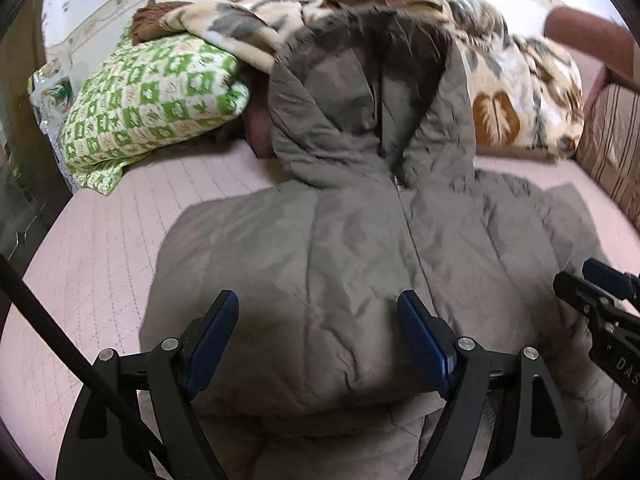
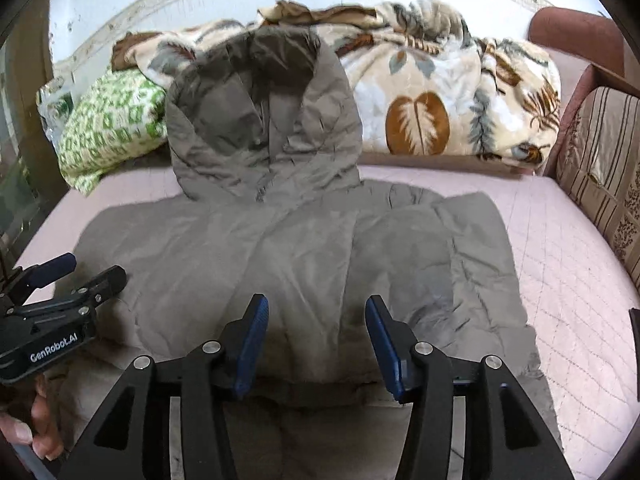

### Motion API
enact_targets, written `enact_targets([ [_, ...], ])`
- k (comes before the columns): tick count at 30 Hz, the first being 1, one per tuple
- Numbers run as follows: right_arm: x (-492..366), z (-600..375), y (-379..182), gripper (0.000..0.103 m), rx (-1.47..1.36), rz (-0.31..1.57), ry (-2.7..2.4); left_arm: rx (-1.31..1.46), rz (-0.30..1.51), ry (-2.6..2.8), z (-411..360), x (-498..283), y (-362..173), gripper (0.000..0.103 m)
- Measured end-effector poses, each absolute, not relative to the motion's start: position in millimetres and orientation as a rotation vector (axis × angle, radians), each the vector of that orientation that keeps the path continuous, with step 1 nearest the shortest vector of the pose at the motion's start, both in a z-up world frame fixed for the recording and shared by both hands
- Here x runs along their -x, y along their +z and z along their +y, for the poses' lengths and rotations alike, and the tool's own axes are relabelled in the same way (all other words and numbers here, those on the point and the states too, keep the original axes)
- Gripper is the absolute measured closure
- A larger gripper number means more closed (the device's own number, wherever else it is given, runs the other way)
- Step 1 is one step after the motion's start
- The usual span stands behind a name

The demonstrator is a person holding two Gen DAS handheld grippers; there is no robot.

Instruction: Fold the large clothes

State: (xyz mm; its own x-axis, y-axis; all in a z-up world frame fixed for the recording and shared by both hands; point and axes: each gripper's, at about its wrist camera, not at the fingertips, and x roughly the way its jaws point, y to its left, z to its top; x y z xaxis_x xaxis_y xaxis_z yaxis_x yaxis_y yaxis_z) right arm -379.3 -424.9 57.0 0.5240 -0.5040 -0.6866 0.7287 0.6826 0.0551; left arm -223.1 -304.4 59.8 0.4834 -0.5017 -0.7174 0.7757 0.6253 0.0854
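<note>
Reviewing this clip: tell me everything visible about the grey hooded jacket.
The grey jacket is puffy, quilted, matte and creased. It lies spread front-up on the pink quilted bed cover, its centre zip closed. Its hood leans against the leaf-print blanket and green pillow. The bottom part seems folded up. Both grippers hang open above it, gripping nothing.

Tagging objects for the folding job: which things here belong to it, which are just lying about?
Job:
grey padded hooded jacket
left gripper
right gripper

Lying about:
green-and-white patterned pillow
cream leaf-print fleece blanket
striped brown cushion
</note>
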Motion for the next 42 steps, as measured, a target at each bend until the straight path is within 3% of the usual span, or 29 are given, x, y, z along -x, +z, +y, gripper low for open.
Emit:
enact_targets([
  [5, 382.8, -444.8, 36.2, 0.048, -0.498, 0.746, -0.74, -0.474, 0.748, -0.797, -308.8, 221.3, 43.8, 0.022],
  [16, 376.9, -445.8, 25.8, 0.047, -0.495, 0.789, -0.738, -0.451, 0.773, -0.824, -306.5, 215.5, 42.6, 0.021],
  [25, 386.6, -431.2, 62.8, 0.046, -0.432, 0.65, -0.722, -0.301, 0.704, -0.775, -276.8, 189.6, 83.3, 0.021],
  [34, 382.0, -438.4, 44.2, 0.044, -0.496, 0.712, -0.695, -0.253, 0.937, -0.607, -260.2, 137.0, 45.6, 0.021],
  [36, 378.5, -440.3, 37.0, 0.039, -0.503, 0.741, -0.684, -0.255, 0.943, -0.605, -260.4, 136.6, 43.0, 0.021],
  [42, 387.9, -439.2, 46.0, 0.039, -0.541, 0.686, -0.68, -0.214, 0.891, -0.641, -254.7, 143.1, 61.5, 0.021],
])
